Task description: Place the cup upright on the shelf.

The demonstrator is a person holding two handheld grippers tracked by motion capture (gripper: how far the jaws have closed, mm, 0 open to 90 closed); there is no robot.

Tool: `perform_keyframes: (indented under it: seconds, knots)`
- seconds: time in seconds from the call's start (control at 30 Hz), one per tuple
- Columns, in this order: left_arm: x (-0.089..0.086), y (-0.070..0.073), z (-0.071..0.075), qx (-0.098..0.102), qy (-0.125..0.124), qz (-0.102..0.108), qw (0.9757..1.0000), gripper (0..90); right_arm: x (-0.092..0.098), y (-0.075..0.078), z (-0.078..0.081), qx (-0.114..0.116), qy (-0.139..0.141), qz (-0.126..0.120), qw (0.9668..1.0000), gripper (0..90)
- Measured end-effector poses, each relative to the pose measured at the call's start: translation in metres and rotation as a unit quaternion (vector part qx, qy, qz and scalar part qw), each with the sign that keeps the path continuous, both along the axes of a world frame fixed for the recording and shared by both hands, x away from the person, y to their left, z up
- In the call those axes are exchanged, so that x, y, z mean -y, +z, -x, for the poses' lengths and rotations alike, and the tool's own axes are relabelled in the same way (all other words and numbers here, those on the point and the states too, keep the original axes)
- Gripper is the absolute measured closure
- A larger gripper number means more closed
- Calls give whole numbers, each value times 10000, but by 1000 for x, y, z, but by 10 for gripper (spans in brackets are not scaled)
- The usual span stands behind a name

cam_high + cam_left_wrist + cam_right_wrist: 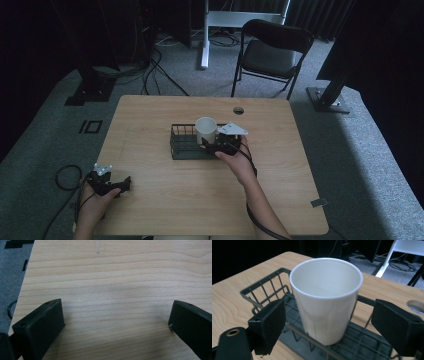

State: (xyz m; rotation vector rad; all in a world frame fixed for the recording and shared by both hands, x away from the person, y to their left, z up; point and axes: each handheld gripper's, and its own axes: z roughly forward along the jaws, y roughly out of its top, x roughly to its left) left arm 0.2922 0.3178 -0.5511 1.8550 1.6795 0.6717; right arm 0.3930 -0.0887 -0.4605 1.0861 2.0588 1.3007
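Note:
A white cup (205, 129) (327, 297) stands upright at the right end of a dark wire basket (181, 148) (262, 283) in the middle of the wooden table (165, 195). My right gripper (213, 145) (328, 322) is open at the basket's near right side. Its jaws stand wide on either side of the cup's lower half, with a gap to the cup on each side. My left gripper (125, 184) (116, 315) rests open near the table's front left corner, with bare wood between its jaws.
A black folding chair (272, 50) stands beyond the table's far edge. A round cable hole (238, 110) (415, 305) lies in the tabletop behind the basket. Cables (150, 70) trail on the carpet at the far left. The table's left edge (23, 287) is close to my left gripper.

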Motion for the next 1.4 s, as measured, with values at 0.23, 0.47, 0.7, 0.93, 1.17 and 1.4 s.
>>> perform_keyframes:
  seconds: [0.23,0.47,0.7,0.93,1.17,1.4]
  knots:
    - [0,0,0,2,3,4,10000,3,13,-2,7,22,-61,55,10000,127]
    - [0,0,0,5,5,5,10000,4,27,-3,15,35,-99,66,9999,127]
    - [0,0,0,2,1,1,10000,3,44,-6,20,49,-186,93,9998,127]
    - [0,0,0,2,1,1,10000,4,60,-10,25,18,-299,119,9995,127]
    - [0,0,0,0,1,0,10000,3,74,-16,29,12,-420,179,9990,126]
    - [0,0,0,3,2,2,10000,3,93,-28,34,-120,-585,167,9981,126]
